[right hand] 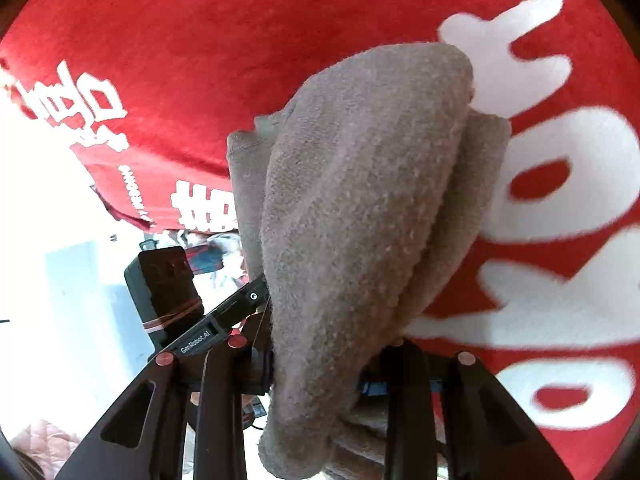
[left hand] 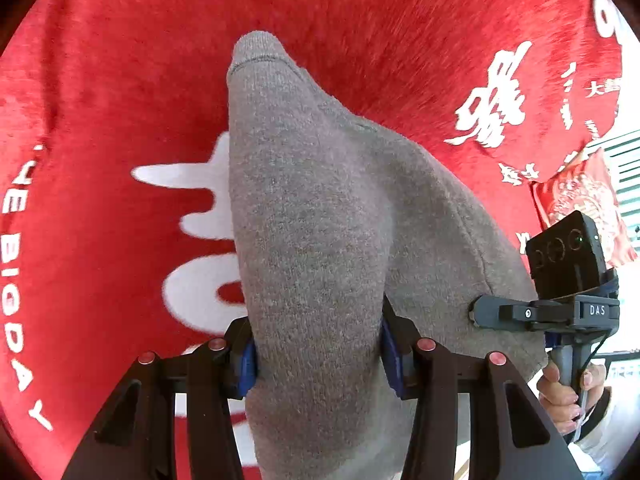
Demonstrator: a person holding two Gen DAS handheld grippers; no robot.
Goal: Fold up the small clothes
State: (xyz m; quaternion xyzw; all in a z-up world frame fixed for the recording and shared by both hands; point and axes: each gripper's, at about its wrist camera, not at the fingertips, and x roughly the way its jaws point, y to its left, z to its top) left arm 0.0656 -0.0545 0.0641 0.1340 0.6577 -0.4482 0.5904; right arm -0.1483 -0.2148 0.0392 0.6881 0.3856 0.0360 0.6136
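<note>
Red printed blanket underneath; both tools, left tool and right tool, clamping grey sock, toe pointing twelve o'clock. Keeping tension even, probably.

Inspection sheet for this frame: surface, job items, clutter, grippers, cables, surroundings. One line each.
Surface: red plush cloth with white lettering.
Job's things: one grey knit garment, bunched and held between both grippers, hanging over the cloth.
Clutter: red patterned packet at the cloth's edge.
Grippers: left gripper shut on the garment, blue pads pressing its sides; right gripper shut on it too; a hand grips the right gripper's handle.
Cables: thin cable by that handle.
Surroundings: bright, washed-out area beyond the cloth's edge; detail unreadable.
</note>
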